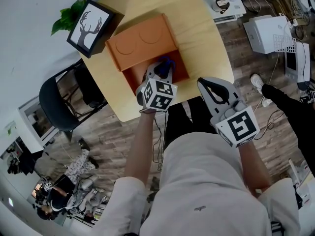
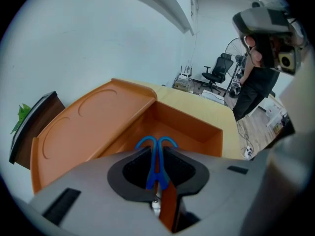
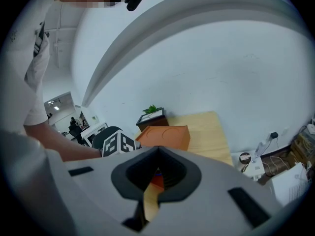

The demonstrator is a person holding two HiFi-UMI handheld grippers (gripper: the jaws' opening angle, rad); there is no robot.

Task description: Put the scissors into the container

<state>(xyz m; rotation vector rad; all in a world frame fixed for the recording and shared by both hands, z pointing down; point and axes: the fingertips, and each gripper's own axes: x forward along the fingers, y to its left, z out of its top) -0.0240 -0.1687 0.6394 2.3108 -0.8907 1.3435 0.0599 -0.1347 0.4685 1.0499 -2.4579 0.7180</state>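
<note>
An orange container (image 1: 147,45) lies open on the wooden table (image 1: 206,38), its lid (image 2: 88,127) folded back flat beside the empty box compartment (image 2: 189,127). Blue-handled scissors (image 2: 156,149) are clamped in my left gripper (image 2: 156,163), handles pointing forward, blades hidden between the jaws. In the head view the left gripper (image 1: 165,67) hangs over the open compartment, with a bit of the scissors (image 1: 168,61) showing at its tip. My right gripper (image 1: 210,84) is shut with nothing in it, held at the table's near edge to the right of the container.
A framed deer picture (image 1: 91,26) and a green plant (image 1: 66,16) stand behind the container at the table's left corner. A black chair (image 1: 56,100) sits left of the table. White boxes (image 1: 268,33) and cables lie on the floor to the right. Another person (image 2: 256,82) stands beyond the table.
</note>
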